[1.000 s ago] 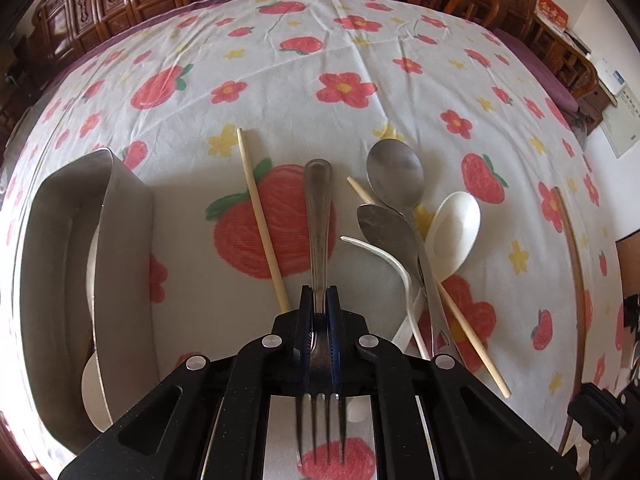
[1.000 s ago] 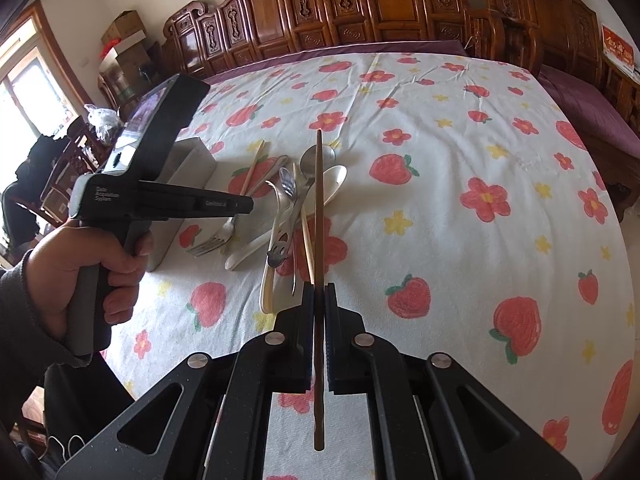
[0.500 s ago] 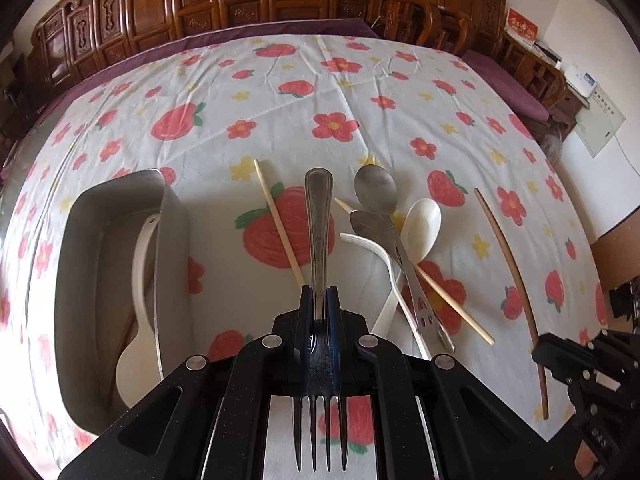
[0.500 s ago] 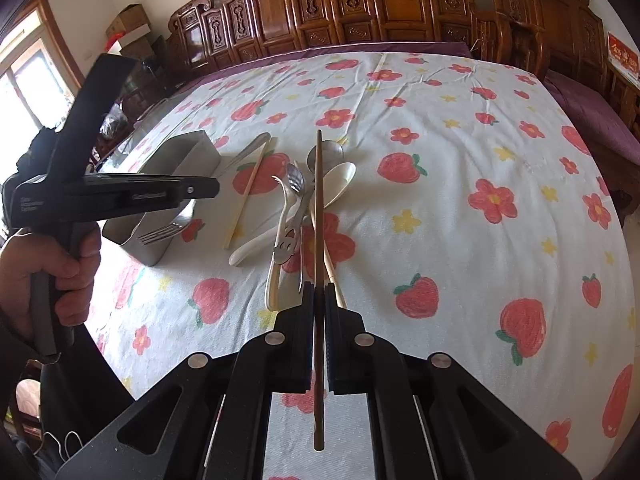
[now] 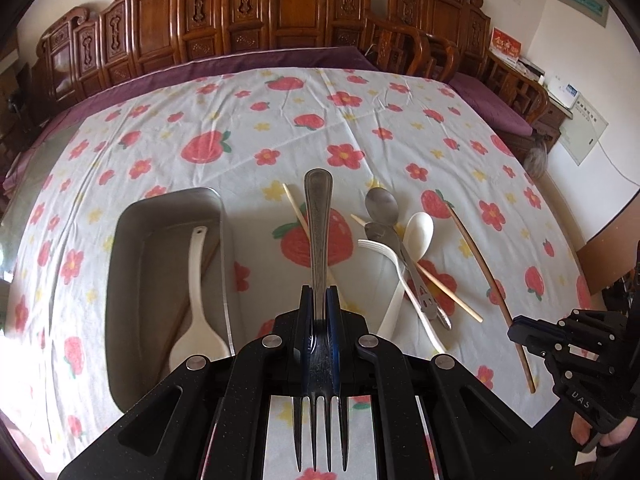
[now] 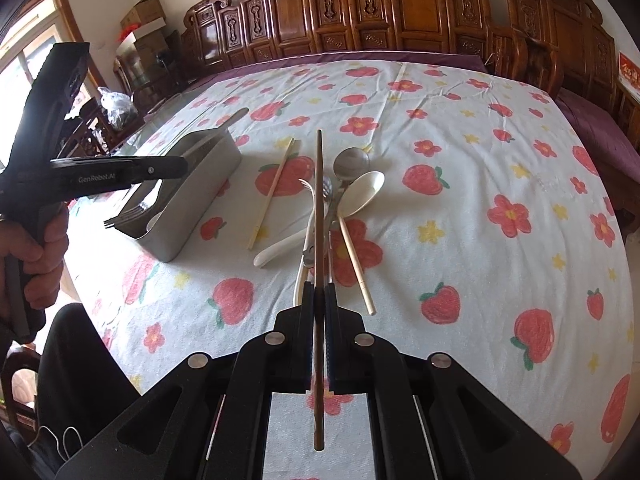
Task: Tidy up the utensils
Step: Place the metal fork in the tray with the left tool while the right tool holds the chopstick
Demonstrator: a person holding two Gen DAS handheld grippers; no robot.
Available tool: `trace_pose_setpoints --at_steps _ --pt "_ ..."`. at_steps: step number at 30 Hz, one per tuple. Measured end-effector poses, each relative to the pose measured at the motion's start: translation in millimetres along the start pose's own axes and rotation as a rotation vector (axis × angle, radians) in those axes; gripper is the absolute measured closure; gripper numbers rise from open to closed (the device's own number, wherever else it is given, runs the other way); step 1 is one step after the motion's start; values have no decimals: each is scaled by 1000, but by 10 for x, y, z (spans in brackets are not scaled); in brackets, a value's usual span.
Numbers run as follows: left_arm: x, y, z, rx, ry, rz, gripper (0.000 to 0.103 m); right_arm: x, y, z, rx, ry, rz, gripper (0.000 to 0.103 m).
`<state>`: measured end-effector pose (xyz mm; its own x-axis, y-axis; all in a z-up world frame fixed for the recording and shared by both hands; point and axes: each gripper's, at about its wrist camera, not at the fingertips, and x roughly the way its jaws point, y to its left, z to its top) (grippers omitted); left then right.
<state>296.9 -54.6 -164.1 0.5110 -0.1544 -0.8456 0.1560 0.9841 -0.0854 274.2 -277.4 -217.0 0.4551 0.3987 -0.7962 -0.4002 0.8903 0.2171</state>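
Observation:
My left gripper is shut on a metal fork, handle pointing forward, tines toward the camera. It hangs in the air just right of the grey metal bin, which holds a white spoon. My right gripper is shut on a dark brown chopstick held above the table. The right wrist view shows the left gripper over the bin, fork tines by the bin's near end.
A pile lies on the strawberry tablecloth: a metal spoon, a white spoon, a white plastic fork, a second metal utensil and two light chopsticks. Carved wooden chairs ring the table.
My left gripper has risen and swung left with the fork, so the bin now lies closer beneath it. The right gripper has held the brown chopstick almost still.

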Motion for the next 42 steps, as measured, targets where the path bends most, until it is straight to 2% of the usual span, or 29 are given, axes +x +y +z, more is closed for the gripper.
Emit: trace_pose_setpoints --at_steps 13,22,29,42 --pt "-144 655 -116 -72 -22 20 97 4 363 170 -32 -23 44 97" --pt "-20 1071 -166 -126 -5 50 97 267 950 480 -75 -17 95 97" --pt "109 1238 -231 -149 16 35 97 450 1261 624 -93 2 117 97" --pt "223 1400 -229 -168 25 12 96 682 1519 730 -114 40 110 97"
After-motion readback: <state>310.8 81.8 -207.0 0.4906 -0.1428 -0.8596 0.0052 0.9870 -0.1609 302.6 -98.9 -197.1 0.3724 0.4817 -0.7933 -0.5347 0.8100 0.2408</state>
